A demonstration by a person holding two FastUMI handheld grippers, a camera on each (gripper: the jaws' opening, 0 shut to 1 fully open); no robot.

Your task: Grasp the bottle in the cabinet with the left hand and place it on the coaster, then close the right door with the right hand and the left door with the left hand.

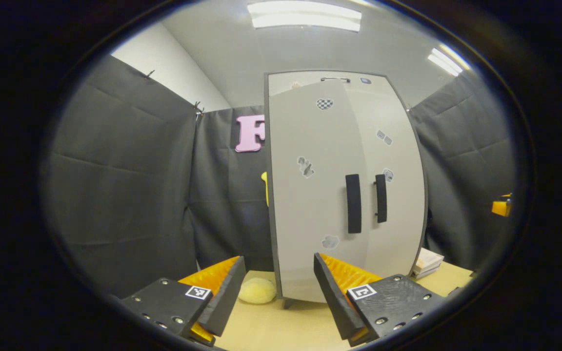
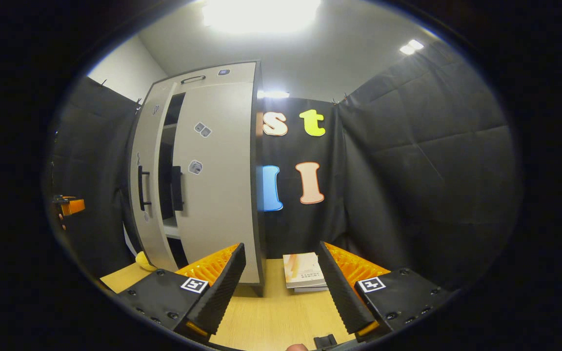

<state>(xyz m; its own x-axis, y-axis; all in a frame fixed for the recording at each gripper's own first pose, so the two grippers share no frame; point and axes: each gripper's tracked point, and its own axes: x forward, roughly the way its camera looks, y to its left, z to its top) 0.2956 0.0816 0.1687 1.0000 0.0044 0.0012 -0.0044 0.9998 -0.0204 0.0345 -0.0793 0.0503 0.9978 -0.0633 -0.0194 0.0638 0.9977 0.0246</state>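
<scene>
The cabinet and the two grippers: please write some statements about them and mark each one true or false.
1. The cabinet stands on the wooden table. True.
2. The left door is fully shut. False: the right gripper view shows a gap between it and the right door, with shelves behind.
3. The left gripper holds a bottle. False: its fingers are apart with nothing between them.
4. A stack of books lies beside the cabinet. True.
5. The right gripper is open. True.
</scene>
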